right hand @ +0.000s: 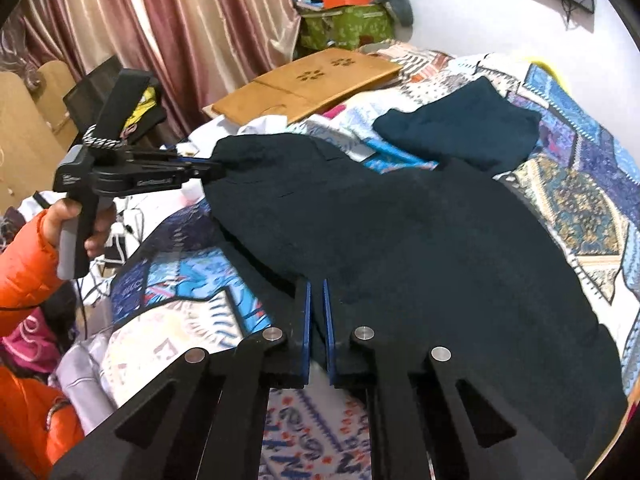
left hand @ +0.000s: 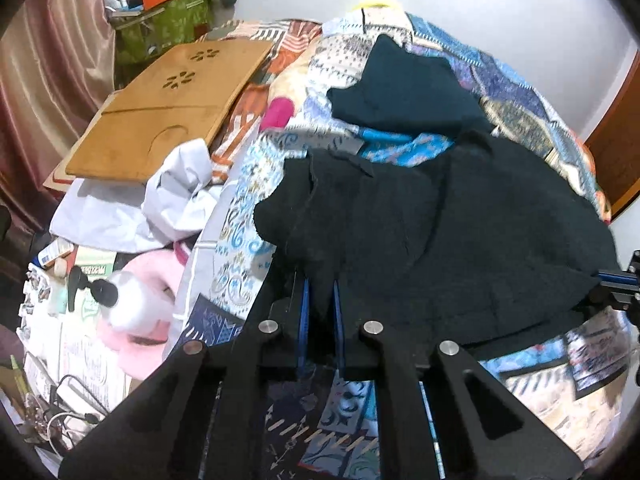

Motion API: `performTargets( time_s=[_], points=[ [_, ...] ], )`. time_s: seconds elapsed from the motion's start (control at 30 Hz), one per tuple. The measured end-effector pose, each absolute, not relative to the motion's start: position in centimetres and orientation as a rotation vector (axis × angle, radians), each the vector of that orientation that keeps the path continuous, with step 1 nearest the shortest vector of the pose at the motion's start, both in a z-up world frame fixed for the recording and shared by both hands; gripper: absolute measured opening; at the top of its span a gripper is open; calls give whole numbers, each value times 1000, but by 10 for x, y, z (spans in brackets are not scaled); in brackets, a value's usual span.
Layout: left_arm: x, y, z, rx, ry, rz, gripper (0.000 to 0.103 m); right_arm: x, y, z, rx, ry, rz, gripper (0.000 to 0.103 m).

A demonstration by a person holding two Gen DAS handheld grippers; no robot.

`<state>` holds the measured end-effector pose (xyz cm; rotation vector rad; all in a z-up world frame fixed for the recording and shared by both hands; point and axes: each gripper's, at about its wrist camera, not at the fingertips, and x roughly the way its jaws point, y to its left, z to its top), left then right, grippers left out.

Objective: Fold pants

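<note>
Grip: while both pairs of fingers pinch the near hem, left gripper (left hand: 320, 292) and right gripper (right hand: 317, 320) each clamp the pants (right hand: 400, 240).
Lie: pants spread on the bed (right hand: 580, 184), stretching away from the fingers.
Nearer: neither hand.

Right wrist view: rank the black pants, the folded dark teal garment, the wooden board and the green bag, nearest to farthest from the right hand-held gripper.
1. Black pants, pinched in the right hand-held gripper.
2. Folded dark teal garment, beyond, right.
3. Wooden board, farther back, left.
4. Green bag, by the wall.
</note>
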<state>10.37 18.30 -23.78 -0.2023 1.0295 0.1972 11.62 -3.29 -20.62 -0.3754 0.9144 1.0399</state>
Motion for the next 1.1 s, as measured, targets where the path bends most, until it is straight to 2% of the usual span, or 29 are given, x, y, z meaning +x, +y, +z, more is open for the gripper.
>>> performTargets(
  time_s=[0.1,0.13,0.2,0.23,0.3,0.37,0.53,0.63,0.7,0.73,0.8,1.1],
  points=[
    [103,178,-263,-188,1088,206,12,115,-29,-220,-386,958,1030,7],
    [103,176,-274,-183,1119,206,14,114,-29,-221,-384,960,1030,11],
    [103,170,-286,-148,1151,207,21,114,-30,-222,-354,975,1024,13],
    [102,166,-286,-114,1143,210,21,114,-33,-220,-347,981,1024,15],
    [102,159,-280,-28,1142,236,36,114,-39,-214,-321,982,1027,25],
    [102,157,-273,21,1136,257,43,114,-52,-207,-296,956,1000,37],
    [110,162,-240,-20,1099,235,46,123,-100,-195,-176,920,908,37],
    [123,154,-217,-45,1060,195,56,131,-140,-188,-95,891,803,37],
    [135,141,-204,-52,1035,156,62,137,-175,-187,-27,881,713,42],
    [141,134,-199,-47,1025,136,63,140,-191,-188,1,877,666,48],
    [159,115,-191,-24,1011,94,66,141,-222,-194,44,877,579,50],
    [232,11,-210,40,1084,-123,68,127,-358,-220,279,908,237,50]
  ],
)
